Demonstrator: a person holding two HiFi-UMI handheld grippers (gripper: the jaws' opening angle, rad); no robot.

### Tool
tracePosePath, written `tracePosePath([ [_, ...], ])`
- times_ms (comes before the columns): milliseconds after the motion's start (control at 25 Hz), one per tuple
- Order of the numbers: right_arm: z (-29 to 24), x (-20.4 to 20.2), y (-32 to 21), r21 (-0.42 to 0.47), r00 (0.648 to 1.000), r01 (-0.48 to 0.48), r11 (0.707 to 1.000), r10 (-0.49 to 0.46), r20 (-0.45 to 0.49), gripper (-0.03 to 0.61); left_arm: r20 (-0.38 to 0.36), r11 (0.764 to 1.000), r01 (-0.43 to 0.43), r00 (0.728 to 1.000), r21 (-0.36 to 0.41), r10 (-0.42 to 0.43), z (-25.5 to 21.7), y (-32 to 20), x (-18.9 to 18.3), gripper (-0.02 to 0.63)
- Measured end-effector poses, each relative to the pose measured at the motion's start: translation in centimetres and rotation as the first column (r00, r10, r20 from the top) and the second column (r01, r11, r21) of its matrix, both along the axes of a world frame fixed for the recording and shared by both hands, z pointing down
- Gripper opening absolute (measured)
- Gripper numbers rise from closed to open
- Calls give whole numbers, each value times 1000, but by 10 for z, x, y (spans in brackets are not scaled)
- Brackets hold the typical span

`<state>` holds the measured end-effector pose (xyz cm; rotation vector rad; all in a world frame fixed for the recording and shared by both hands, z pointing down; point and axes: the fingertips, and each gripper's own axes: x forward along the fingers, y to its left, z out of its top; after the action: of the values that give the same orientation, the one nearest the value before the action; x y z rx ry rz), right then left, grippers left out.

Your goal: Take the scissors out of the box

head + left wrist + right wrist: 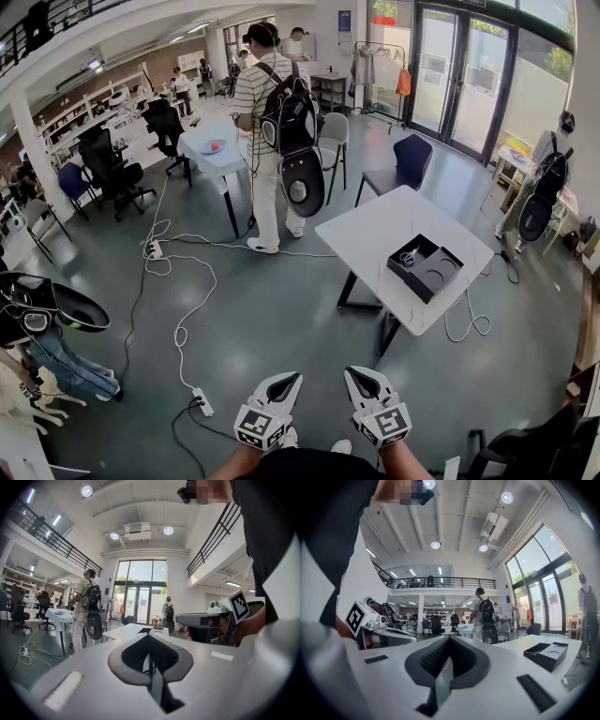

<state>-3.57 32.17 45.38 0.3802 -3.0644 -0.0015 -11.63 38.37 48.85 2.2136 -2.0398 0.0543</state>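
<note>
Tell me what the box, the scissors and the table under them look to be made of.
Box: matte black, perhaps card or plastic; it shows no shine. Scissors: too small to tell; pale glints suggest metal blades. Table: smooth white top, likely laminate, with slight sheen; dark thin legs look metal.

Ahead of you, a white table (375, 230) stands on the grey floor (281, 319), an open black box (442, 272) lying near its right end; cables (183, 319) trail across the floor.
</note>
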Motion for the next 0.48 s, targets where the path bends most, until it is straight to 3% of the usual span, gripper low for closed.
tracePosePath([
  [480, -10, -20, -1, 16, 1000, -8, 1000, 8, 4, 8, -5, 1000, 7, 1000, 24, -7, -12, 0, -21, 9],
])
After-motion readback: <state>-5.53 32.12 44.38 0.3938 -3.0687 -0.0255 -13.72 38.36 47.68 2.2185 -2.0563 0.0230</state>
